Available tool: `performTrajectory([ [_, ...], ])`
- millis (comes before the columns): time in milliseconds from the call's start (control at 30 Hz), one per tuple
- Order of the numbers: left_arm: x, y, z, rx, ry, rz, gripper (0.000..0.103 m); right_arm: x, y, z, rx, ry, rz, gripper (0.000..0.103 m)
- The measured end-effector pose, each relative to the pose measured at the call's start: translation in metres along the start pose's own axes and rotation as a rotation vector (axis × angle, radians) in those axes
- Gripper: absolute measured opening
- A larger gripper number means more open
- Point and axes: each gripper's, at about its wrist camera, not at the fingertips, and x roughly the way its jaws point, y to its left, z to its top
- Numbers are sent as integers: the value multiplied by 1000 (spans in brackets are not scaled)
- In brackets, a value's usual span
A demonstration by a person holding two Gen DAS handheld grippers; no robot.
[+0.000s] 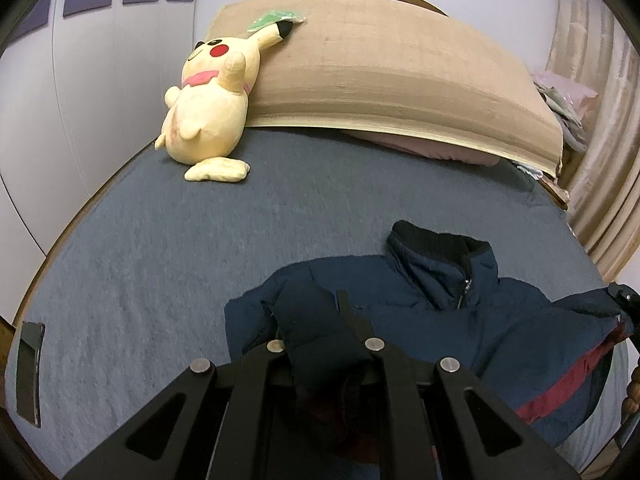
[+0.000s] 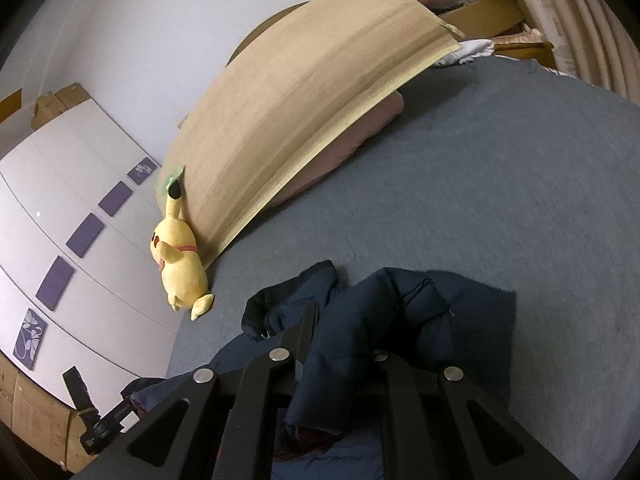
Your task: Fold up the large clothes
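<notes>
Left gripper (image 1: 320, 320): jaws closed tight on a fold of the navy jacket (image 1: 460, 320), the dark cloth bunched between the fingers and draped back over the black linkage.

Right gripper (image 2: 344, 332): jaws likewise clamped on a bunch of the same jacket (image 2: 440, 312); one finger shows to the left of the cloth, the other is buried under it.

Jacket: navy, padded, with a stand-up collar (image 1: 436, 240) and a zip (image 1: 466, 286) (zipped near the top); a dark red stripe (image 1: 568, 376) runs along the part toward the right of the left wrist view. It lies crumpled on the near part of the bed, raised where the two grippers pinch it.

Bed cover (image 1: 200, 240): grey-blue, flat, bearing the jacket near the cameras.

Plush toy (image 1: 212, 92): yellow, red cheek, pink neck band, black-tipped ear; sits at the far left of the bed, leaning on the mat, well apart from the jacket.

Mat (image 1: 380, 68): tan, woven, propped across the head of the bed; a pink cushion (image 1: 440, 148) shows beneath its lower edge.

Green packet (image 1: 272, 18): lies at the top of the mat, touching the toy's ear.

Wardrobe (image 2: 72, 200): white doors with purple panels, left of the bed.

Curtain (image 1: 600, 120): pale, pleated, on the right.

Dark flat object (image 1: 28, 372): at the bed's near left edge (kind unclear).
</notes>
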Motion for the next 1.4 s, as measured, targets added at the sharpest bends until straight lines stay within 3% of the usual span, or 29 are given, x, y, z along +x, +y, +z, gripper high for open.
performTrajectory([
  [1400,77,-7,21,36,102,53,9,85,-18,27,17,118,-82,9],
])
